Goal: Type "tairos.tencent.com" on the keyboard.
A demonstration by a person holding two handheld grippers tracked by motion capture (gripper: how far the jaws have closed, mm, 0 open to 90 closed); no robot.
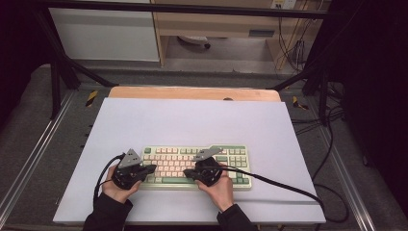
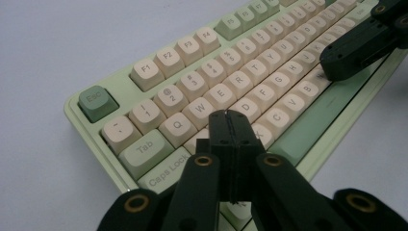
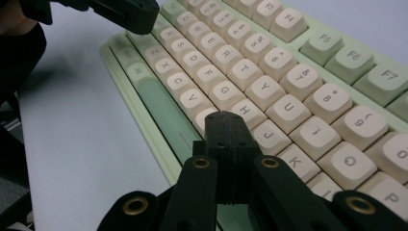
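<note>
A pale green keyboard [image 1: 192, 153] with cream keys lies on the near middle of a white sheet [image 1: 192, 120]. My left gripper [image 1: 153, 169] is shut and empty, its tips low over the keyboard's left end. In the left gripper view those tips [image 2: 228, 115] hover by the S and X keys of the keyboard [image 2: 183, 62]. My right gripper [image 1: 188, 172] is also shut and empty, over the bottom rows near the space bar. In the right gripper view its tips [image 3: 225, 117] sit above the keys below H on the keyboard [image 3: 269, 62]. The two gripper tips point toward each other.
A black cable [image 1: 288, 185] trails right from the right gripper across the sheet. A wooden table edge [image 1: 192, 93] shows behind the sheet. Black frame struts [image 1: 72, 67] and metal rails [image 1: 29, 159] flank the table. Cabinets stand beyond.
</note>
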